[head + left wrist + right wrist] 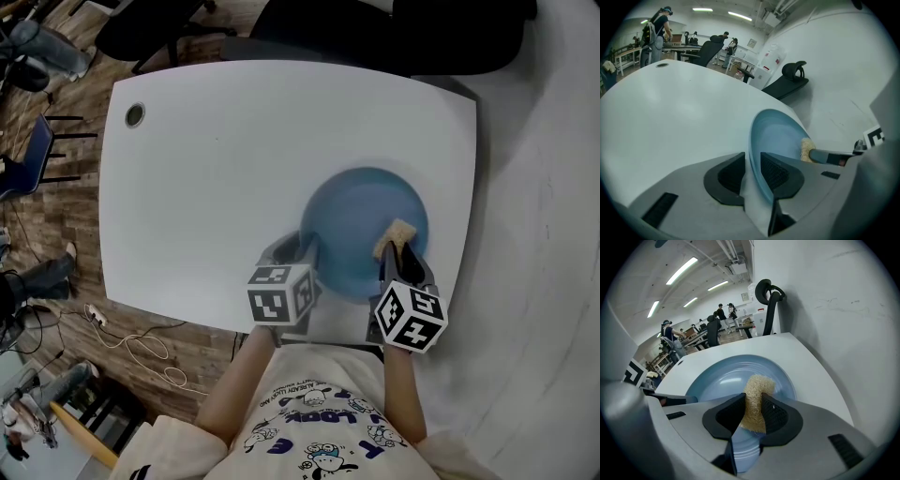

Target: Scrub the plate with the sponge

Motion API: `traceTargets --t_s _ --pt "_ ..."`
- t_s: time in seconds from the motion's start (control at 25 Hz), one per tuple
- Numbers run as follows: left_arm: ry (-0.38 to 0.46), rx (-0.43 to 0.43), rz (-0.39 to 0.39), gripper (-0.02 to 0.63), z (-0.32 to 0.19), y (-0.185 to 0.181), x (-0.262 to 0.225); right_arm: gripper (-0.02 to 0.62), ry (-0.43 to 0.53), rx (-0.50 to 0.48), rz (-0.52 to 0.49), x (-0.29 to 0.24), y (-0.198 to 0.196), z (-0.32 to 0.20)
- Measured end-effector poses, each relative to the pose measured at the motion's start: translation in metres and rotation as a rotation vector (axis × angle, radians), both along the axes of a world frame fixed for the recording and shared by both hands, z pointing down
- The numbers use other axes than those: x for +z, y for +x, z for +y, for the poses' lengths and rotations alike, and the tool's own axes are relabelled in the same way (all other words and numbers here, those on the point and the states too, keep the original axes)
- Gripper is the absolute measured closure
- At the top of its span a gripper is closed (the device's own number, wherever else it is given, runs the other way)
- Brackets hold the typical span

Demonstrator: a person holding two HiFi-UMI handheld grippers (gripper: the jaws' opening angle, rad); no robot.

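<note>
White tabletop spreads out ahead of both my claws, with wood floor beyond its edge on the side of my left claw. The blue plate lies on the table right in front of me, reaching from one claw to the other. My left claw is closed narrow on the plate's near rim: the rim runs up between its two pads, one pad outside the plate and one over the inside. My right claw grips the tan, fibrous sponge between its pads, and the sponge sticks out past the fingertips. Its far end rests on the inside of the plate, toward the edge farthest from my left claw. Seen from my left claw, the sponge sits off to the right, across the plate's hollow. Office chairs and people stand well beyond the table.
</note>
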State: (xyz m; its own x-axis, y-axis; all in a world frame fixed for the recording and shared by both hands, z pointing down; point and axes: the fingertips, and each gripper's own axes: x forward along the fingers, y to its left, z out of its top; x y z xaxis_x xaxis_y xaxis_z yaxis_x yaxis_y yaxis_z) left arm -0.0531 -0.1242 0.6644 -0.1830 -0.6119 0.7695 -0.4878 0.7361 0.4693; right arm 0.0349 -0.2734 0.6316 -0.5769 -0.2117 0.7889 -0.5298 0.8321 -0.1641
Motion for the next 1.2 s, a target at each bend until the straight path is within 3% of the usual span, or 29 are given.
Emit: traceTargets --t_s 0.84,1.2 --pt "-0.079 -0.045 0.050 0.545 0.0013 0.0035 0.0054 0.485 -0.057 -0.026 -0.021 0.0028 -0.0010 0.0006" --pt "-0.060 -0.074 0.061 0.548 0.0041 0.0020 0.0050 0.485 -0.058 -0.036 -0.041 -0.0011 -0.0022 0.0026"
